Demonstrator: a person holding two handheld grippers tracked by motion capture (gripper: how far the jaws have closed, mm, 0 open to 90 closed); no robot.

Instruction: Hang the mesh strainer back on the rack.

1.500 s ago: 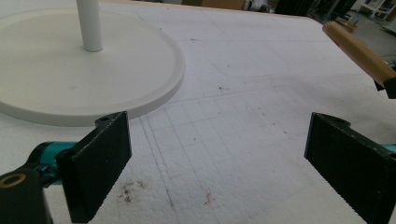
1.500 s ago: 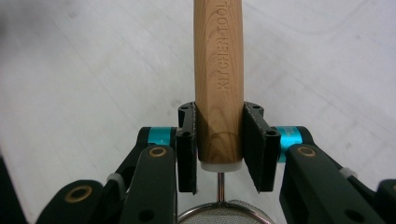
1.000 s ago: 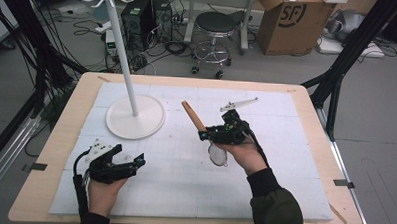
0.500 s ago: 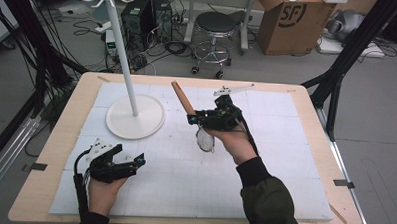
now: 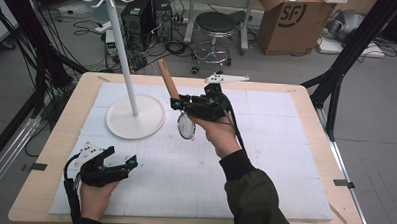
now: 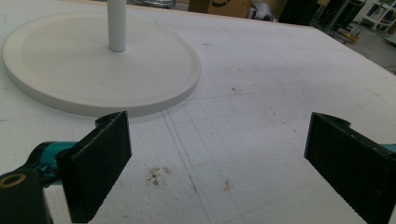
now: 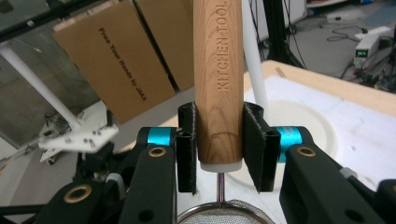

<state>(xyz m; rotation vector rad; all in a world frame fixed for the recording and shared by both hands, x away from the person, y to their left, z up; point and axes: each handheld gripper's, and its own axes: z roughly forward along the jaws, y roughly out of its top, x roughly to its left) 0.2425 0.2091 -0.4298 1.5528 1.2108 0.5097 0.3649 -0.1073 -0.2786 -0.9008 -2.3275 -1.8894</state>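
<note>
From the high view, the right gripper is holding a wooden-handled strainer above the middle of the table, handle pointing to about eleven o'clock and the mesh bowl hanging at five o'clock below the jaws. The white hook stand is standing at nine o'clock from it, near, so this hand is clearly the nearer one. The left gripper is resting low at seven o'clock, well apart.

In the left gripper view, its jaws are standing wide apart over bare foam, the stand base at eleven o'clock.

In the right gripper view, the jaws are clamping the handle near its lower end, long axis upright, with the stand's pole just behind at one o'clock.
</note>
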